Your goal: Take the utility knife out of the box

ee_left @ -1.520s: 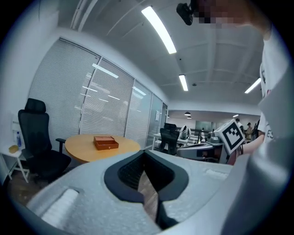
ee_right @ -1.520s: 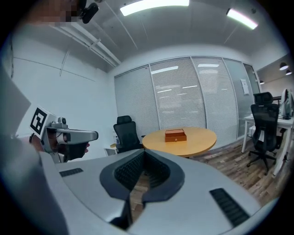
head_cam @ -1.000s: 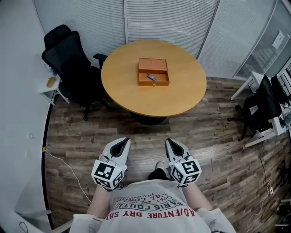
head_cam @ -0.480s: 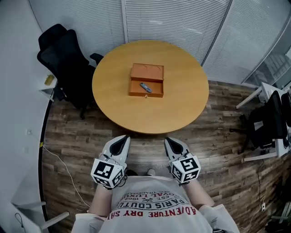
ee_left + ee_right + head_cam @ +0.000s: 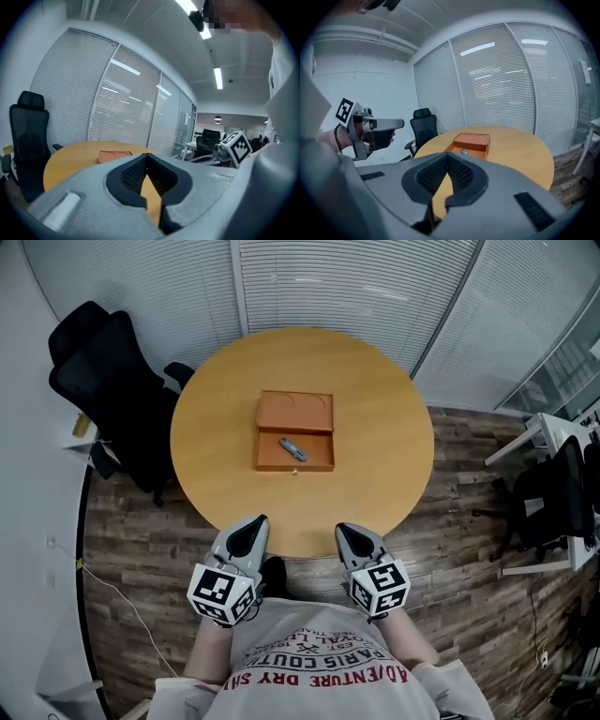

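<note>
Table point(image 5: 394, 409) closer, right gripper view shows utility knife point(image 5: 463, 151)

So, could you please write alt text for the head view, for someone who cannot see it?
Seen from above, an open orange box sits at the middle of a round wooden table with a utility knife lying inside. The left gripper and right gripper, both shut and empty, hover at the table's near edge.
</note>
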`<state>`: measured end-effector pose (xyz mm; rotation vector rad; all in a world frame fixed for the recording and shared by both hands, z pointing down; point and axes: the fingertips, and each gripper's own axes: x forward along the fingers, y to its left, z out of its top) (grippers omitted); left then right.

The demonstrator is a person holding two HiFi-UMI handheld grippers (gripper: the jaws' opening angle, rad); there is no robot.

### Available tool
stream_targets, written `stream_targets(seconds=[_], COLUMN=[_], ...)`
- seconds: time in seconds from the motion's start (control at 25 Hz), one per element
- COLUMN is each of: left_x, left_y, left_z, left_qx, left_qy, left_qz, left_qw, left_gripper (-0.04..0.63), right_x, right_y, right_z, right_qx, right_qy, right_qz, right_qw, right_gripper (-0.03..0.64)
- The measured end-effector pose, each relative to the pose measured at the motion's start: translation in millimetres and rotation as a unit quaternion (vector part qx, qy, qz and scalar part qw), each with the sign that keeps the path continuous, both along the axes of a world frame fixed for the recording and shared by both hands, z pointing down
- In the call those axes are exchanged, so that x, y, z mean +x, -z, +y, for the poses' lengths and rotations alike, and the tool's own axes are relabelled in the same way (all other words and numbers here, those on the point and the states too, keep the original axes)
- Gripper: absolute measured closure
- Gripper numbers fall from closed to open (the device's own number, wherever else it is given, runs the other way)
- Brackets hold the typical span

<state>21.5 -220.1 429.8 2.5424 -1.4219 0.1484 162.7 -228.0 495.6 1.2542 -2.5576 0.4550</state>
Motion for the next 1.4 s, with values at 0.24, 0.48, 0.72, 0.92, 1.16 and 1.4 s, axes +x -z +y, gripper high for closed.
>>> stream_targets(seconds=[0.24,0.48,0.72,0.92,1.16,1.4], left_x=[-26.0,-59.2,-88.3,-102.3,-104.8,-103.9], left_y=[-0.1,-9.6,-35.7,-60.9,-86.3,-99.7], left_z=[-102.5,-173.5,-215.2,-239.9,-251.0,-255.3], left_qx=[0.002,-0.003,-0.03,-0.053,-0.078,-0.089], left_qy=[-0.032,-0.045,-0.049,-0.052,-0.061,-0.06], left_qz=[-0.013,-0.017,-0.009,0.001,0.009,0.023], left_qw=[0.9994,0.9988,0.9983,0.9972,0.9951,0.9939], left_gripper=[0.6,0.6,0.6,0.6,0.601,0.6], right_x=[-33.8,-65.0,-93.6,-110.2,-117.2,-124.2], right_y=[-2.2,-21.7,-43.1,-76.4,-114.9,-153.4], right_z=[-83.7,-150.4,-202.0,-234.5,-263.4,-277.1], right_qx=[-0.014,-0.037,-0.058,-0.092,-0.108,-0.165], right_qy=[-0.015,-0.023,-0.014,0.011,0.054,0.106], right_qz=[0.009,0.021,0.047,0.096,0.187,0.24], right_qw=[1.0,0.999,0.997,0.991,0.975,0.951], right_gripper=[0.609,0.609,0.609,0.608,0.607,0.514])
